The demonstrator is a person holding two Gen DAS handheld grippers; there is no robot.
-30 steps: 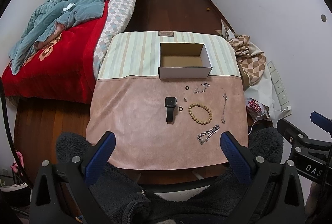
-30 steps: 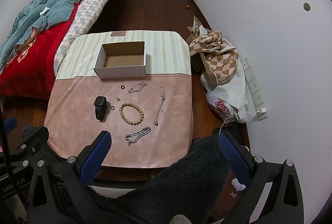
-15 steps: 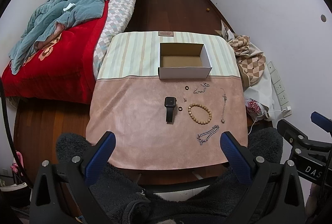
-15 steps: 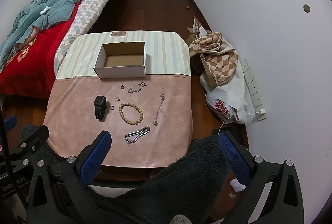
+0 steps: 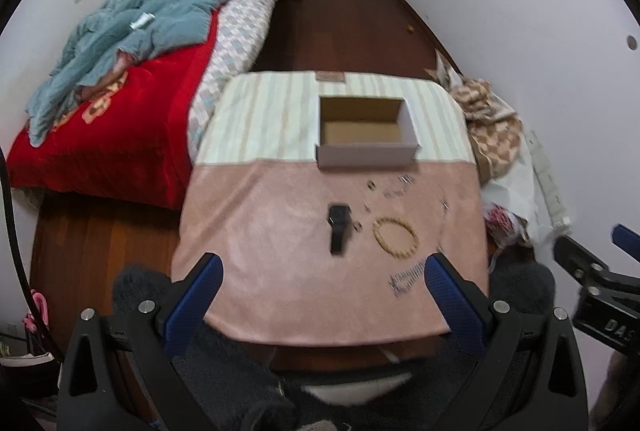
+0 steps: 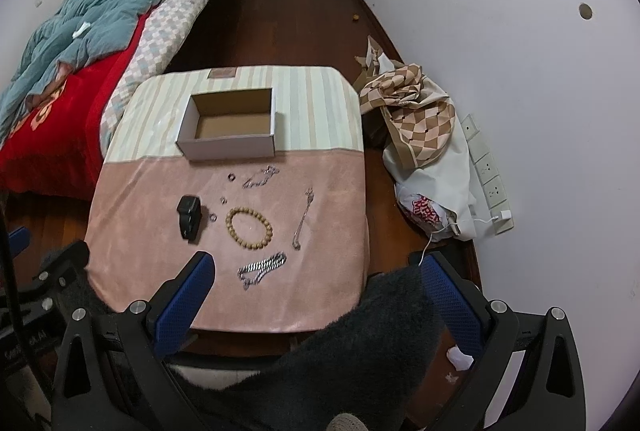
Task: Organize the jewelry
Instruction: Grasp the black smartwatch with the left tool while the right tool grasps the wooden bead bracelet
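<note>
Hovering high over the near edge of table (image 6: 132, 271), both tools well above the jewelry, nothing picked up yet
Left gripper (image 5: 320, 275): jaws spread wide, holding nothing
Right gripper (image 6: 316, 275): jaws likewise wide open, empty
Sitting empty on the striped far half: open cardboard box (image 6: 232, 127)
Lying scattered on the pink near half: black watch (image 6: 189, 217), wooden bead bracelet (image 6: 249, 229) just right of it, chunky silver chain (image 6: 262, 269) nearest the edge, thin chain (image 6: 304, 217) toward the right side, tangled small chain (image 6: 260, 178) near the box, small rings (image 6: 230, 176) between
Risks, judging from the layout: rings tiny and flat, likely slipping from wide pads or being pushed along the soft cloth; thin chain probably dangling and snagging on the box wall; chunky chain near the edge possibly sliding off if nudged; left view blurred, so aiming from it likely imprecise
</note>
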